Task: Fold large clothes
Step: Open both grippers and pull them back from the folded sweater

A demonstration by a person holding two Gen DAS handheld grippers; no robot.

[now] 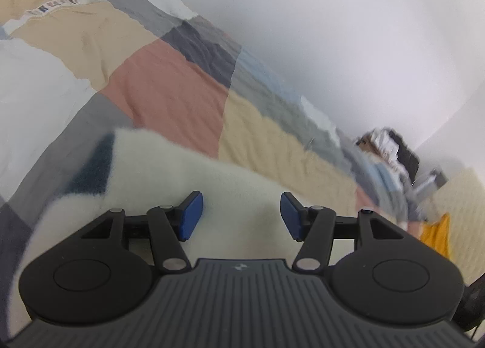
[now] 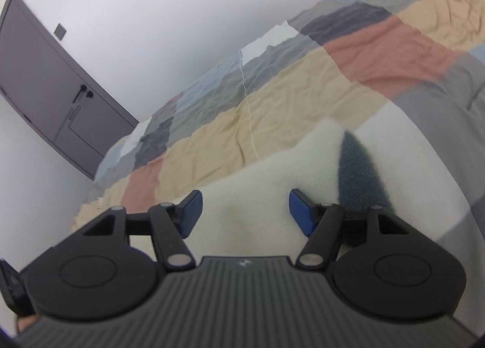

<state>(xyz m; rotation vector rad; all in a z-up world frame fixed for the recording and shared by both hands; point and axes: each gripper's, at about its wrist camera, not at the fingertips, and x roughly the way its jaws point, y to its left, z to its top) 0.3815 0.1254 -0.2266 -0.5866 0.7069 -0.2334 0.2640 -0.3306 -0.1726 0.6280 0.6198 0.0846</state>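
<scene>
- Cream fleece, thick and fuzzy, makes up the garment (image 1: pixel 188 172), which lies on the patchwork bedspread (image 1: pixel 169 87) directly under and ahead of both grippers; it carries a dark navy patch (image 1: pixel 91 169), seen also in the right wrist view (image 2: pixel 357 172).
- The garment's full outline is out of view, so I cannot tell sleeves from hem, nor how much of it is already folded.
- The left gripper (image 1: pixel 241 214) has its blue pads (image 1: pixel 192 216) spread wide apart above the fleece, pinching nothing.
- The right gripper (image 2: pixel 244 211) is likewise spread, pads (image 2: pixel 298 211) clear of the cloth and holding nothing.
- Handling, as I judge it: soft and limp, bulky rather than heavy, with a pile that should grip well against the pads and not slip.
- A thick layer will likely bunch between the fingers, so a wide opening suits it; a doubled edge may be too fat to pinch cleanly.
- The best hold is probably at an edge or corner, one gripper on each side, so the cloth hangs flat when lifted.
- The bedspread beneath is wrinkled and loose; a deep pinch risks catching it along with the fleece.
</scene>
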